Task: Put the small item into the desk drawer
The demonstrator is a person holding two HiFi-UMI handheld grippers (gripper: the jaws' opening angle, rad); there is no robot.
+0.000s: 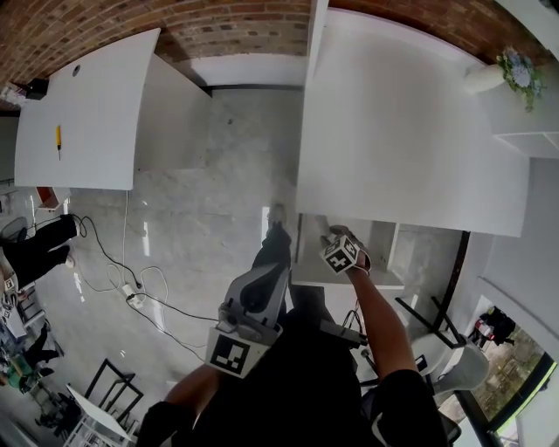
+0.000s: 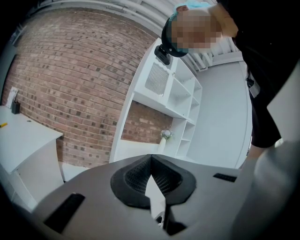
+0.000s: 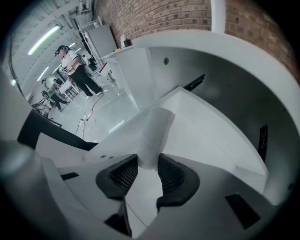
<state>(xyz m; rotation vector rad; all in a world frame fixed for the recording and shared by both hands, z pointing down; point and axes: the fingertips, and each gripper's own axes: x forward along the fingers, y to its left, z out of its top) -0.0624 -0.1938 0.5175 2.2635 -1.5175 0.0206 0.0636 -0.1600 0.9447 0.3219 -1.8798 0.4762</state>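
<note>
The right hand-held gripper (image 3: 143, 171) is clamping a pale, roll-shaped small item (image 3: 153, 133) between both pads. The item is sticking out toward 12 o'clock before an open white compartment (image 3: 220, 140). At 10 o'clock a person (image 3: 77, 70) is standing on the glossy floor (image 3: 108, 110).

brick wall (image 1: 244, 22) | glossy grey floor (image 1: 218, 166) | white desk (image 1: 87, 122) | white shelving (image 2: 180, 91) | ceiling strip light (image 3: 44, 40)

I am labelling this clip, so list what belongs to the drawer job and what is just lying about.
Job: small white item, held in right gripper; open drawer; desk.
Lying about: yellow tool on the far desk; flower vase; floor cables.
</note>
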